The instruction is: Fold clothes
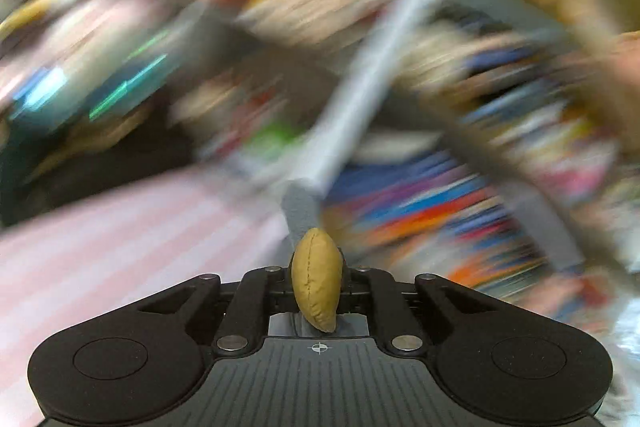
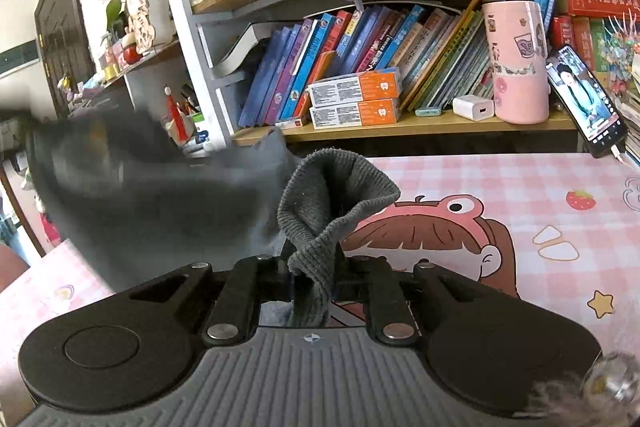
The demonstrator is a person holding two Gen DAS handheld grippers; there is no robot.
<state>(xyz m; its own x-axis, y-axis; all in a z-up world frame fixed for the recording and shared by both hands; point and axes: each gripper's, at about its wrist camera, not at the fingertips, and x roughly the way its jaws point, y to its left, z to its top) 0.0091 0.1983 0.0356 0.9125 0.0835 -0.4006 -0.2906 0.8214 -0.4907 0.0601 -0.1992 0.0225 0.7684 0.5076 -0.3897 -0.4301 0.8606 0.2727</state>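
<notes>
Two hand-held grippers carry one dark grey knitted garment [image 2: 160,195] above the pink checked cartoon-print desk [image 2: 500,211], its cloth stretching leftward from the right hand-held gripper [image 2: 312,275], which is clamped on the ribbed edge. Left hand-held gripper [image 1: 316,279], closed on grey cloth, holds the far end.

Cloth [image 2: 160,187] left above table [image 2: 500,187]; shelf books [image 2: 340,67] behind, phone [image 2: 584,107] far rt.
</notes>
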